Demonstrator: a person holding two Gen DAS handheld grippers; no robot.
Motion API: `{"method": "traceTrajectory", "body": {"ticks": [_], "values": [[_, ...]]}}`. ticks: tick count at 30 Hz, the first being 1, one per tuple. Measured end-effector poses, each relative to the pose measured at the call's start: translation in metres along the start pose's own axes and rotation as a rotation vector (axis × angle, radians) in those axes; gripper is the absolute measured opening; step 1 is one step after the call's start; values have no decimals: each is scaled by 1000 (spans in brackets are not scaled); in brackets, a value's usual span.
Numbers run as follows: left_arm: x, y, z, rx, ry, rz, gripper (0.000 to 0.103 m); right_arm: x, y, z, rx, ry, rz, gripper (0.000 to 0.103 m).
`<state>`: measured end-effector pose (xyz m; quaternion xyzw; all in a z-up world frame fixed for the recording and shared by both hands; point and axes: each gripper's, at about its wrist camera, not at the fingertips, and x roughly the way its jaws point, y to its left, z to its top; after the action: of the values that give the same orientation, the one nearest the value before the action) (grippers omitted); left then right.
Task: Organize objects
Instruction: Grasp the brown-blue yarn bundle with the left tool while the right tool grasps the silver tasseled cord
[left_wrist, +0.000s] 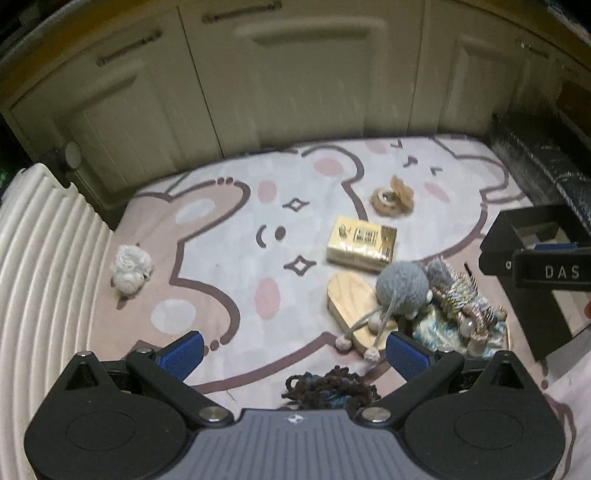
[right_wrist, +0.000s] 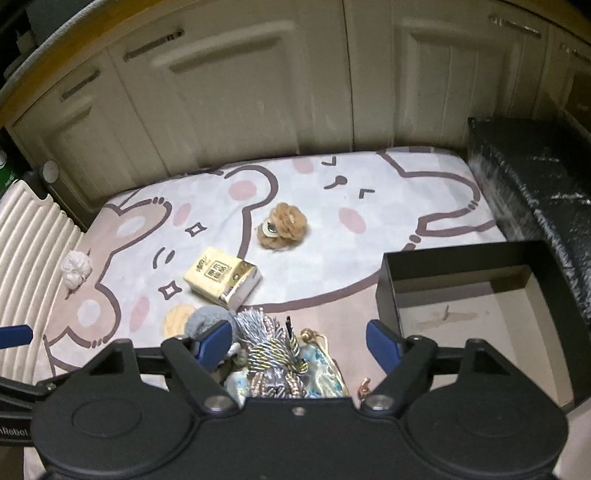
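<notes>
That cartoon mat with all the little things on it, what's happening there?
Someone is tidying small items using two handheld claws. Both the left claw and right claw are open and hold nothing. The tissue pack, grey yarn ball and tassel pile lie on the mat; the black box looks empty.

Left gripper: matte black body w/ grey ribbed panel behind the fingers, small white logo on it. Two black linkage arms per side, silver round screws at the pivots, round discs outboard of the fingers. Fingers carry blue ribbed pads.

Right gripper: same build, black top plate w/ one small screw behind the fingers, silver pivot screws, blue pads on fingers. White lettering at its left edge, cut off.
</notes>
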<state>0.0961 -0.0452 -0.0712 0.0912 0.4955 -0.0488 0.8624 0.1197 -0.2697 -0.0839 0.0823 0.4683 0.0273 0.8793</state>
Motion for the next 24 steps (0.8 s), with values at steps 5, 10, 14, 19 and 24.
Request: {"method": "traceTrajectory", "body": {"ticks": [5,10,14,19,24], "values": [[14,-3,-7,-3,48,-56,103,15,0,-7,-1,44,49,71],[29,-7,-14,6,104,-90,103,28,5,-13,-24,87,74,69],[44,-10,-20,17,155,-103,103,35,9,-16,-44,118,79,67],[60,-11,-29,60,218,-83,103,43,11,-19,-56,148,54,66],[73,-6,-36,46,275,-73,103,49,10,-20,-60,175,43,65]]}}
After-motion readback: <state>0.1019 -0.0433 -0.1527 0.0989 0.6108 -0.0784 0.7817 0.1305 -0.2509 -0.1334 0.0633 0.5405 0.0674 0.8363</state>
